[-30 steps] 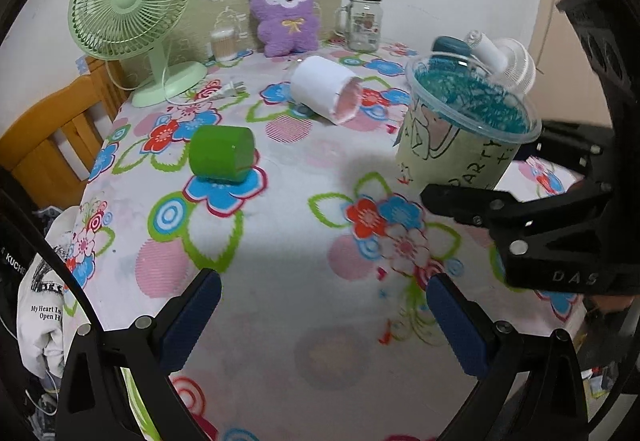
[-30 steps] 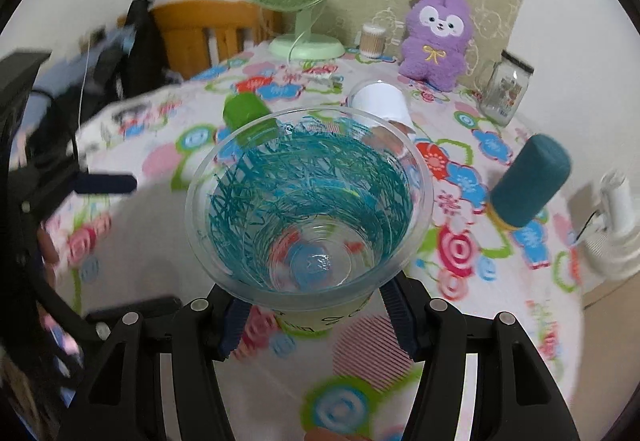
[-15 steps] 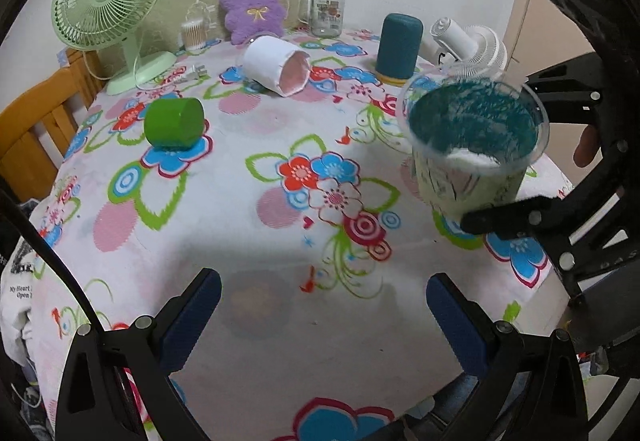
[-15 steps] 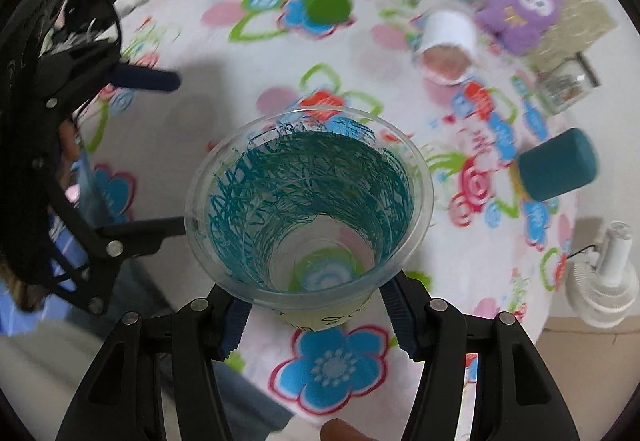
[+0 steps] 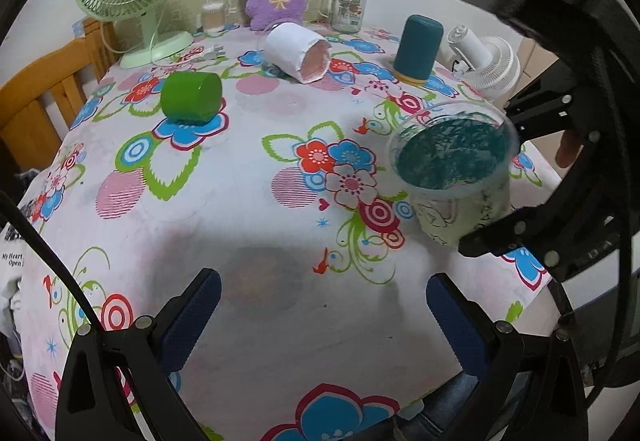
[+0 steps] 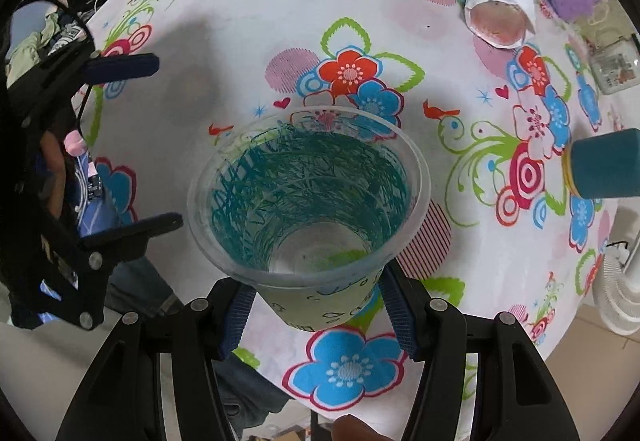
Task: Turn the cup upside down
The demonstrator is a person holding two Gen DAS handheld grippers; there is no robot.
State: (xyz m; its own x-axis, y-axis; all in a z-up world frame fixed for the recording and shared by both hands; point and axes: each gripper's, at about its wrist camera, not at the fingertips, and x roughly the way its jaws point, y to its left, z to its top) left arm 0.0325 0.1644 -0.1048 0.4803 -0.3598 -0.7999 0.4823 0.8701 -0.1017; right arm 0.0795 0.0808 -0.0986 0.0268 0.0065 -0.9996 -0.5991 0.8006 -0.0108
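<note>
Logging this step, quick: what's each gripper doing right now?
Left gripper: open, holding nothing.
Right gripper: closed on the clear cup.

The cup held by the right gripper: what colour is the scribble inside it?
Teal-blue scribbled lines on the clear plastic cup; the right wrist view shows them best.

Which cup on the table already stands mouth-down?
The teal cup at the back right; the green cup and white cup lie sideways.

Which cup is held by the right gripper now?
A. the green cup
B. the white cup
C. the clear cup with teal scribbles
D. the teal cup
C: the right gripper has its fingers closed on the clear cup; the others are on the table.
</note>
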